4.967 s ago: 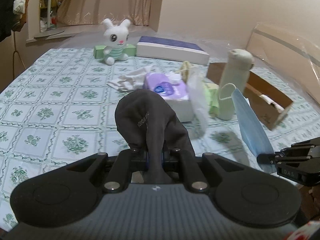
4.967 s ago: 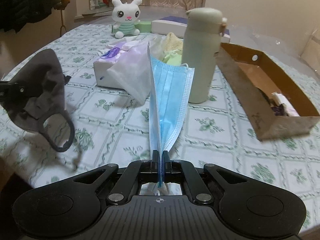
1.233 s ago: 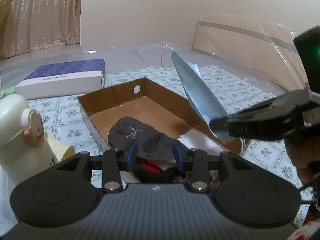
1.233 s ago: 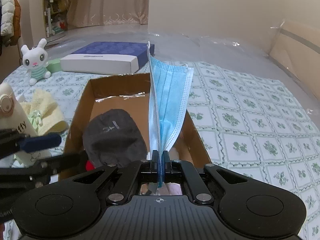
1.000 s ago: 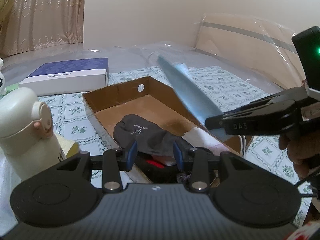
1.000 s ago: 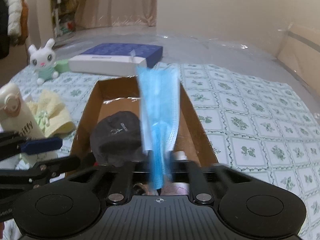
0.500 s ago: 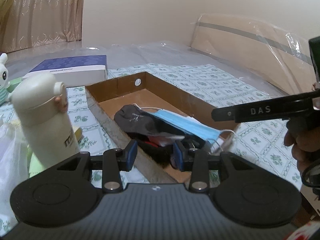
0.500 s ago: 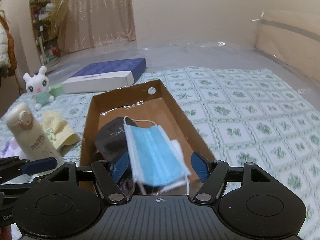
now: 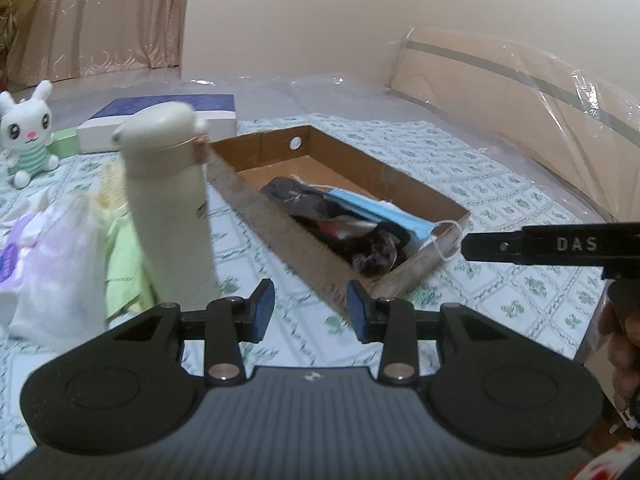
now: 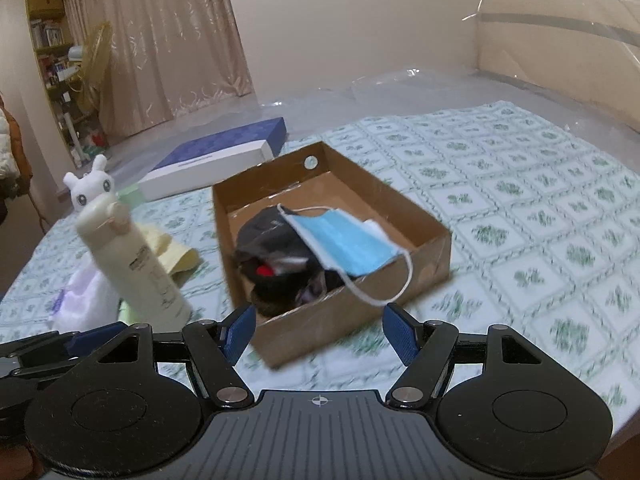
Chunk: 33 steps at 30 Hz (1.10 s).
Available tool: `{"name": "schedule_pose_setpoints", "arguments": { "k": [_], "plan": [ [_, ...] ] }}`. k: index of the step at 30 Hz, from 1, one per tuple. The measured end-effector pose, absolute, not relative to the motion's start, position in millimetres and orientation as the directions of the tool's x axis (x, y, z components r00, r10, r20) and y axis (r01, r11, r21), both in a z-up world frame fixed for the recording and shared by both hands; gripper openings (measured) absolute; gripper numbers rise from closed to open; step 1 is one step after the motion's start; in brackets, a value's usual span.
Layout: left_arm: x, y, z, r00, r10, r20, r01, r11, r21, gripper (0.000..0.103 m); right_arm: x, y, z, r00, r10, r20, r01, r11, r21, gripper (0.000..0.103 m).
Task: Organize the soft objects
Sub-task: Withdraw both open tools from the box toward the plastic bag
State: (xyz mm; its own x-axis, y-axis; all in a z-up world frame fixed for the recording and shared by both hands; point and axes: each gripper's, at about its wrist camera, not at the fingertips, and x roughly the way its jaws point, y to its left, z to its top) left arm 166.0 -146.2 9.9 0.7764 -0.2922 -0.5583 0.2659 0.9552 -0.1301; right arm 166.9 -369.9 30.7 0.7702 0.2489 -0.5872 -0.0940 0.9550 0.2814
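An open cardboard box (image 9: 404,184) (image 10: 436,252) lies on the green-patterned cloth. Inside it a blue surgical mask (image 9: 380,212) (image 10: 344,244) rests on a dark grey mask (image 9: 296,196) (image 10: 264,228) and other dark soft items, one ear loop hanging over the near wall. My left gripper (image 9: 311,309) is open and empty, short of the box's near corner. My right gripper (image 10: 320,330) is wide open and empty, just in front of the box. The right gripper's finger (image 9: 540,246) also shows in the left wrist view, right of the box.
A cream bottle (image 9: 168,200) (image 10: 136,256) stands left of the box beside a yellow-green towel (image 10: 172,252) and white cloth (image 9: 52,248). A bunny plush (image 9: 26,128) and a blue-and-white flat box (image 10: 216,156) lie farther back. A plastic-wrapped board (image 9: 520,92) stands at the right.
The right gripper opened and let go of the blue mask, which now lies in the box on the dark mask. Both grippers have drawn back from the box.
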Motion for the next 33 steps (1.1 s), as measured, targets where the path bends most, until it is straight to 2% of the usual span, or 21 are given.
{"name": "schedule_pose_setpoints", "arguments": {
  "k": [22, 33],
  "plan": [
    [97, -49, 10, 0.780, -0.161, -0.604, 0.117, 0.987, -0.113, 0.038, 106, -285, 16, 0.726, 0.295, -0.621, -0.160, 0.951, 0.265, 0.070],
    [82, -1, 12, 0.786, -0.086, -0.613, 0.038, 0.995, -0.091, 0.044, 103, -243, 17, 0.704, 0.344, -0.622, -0.223, 0.938, 0.266, 0.070]
  ]
}}
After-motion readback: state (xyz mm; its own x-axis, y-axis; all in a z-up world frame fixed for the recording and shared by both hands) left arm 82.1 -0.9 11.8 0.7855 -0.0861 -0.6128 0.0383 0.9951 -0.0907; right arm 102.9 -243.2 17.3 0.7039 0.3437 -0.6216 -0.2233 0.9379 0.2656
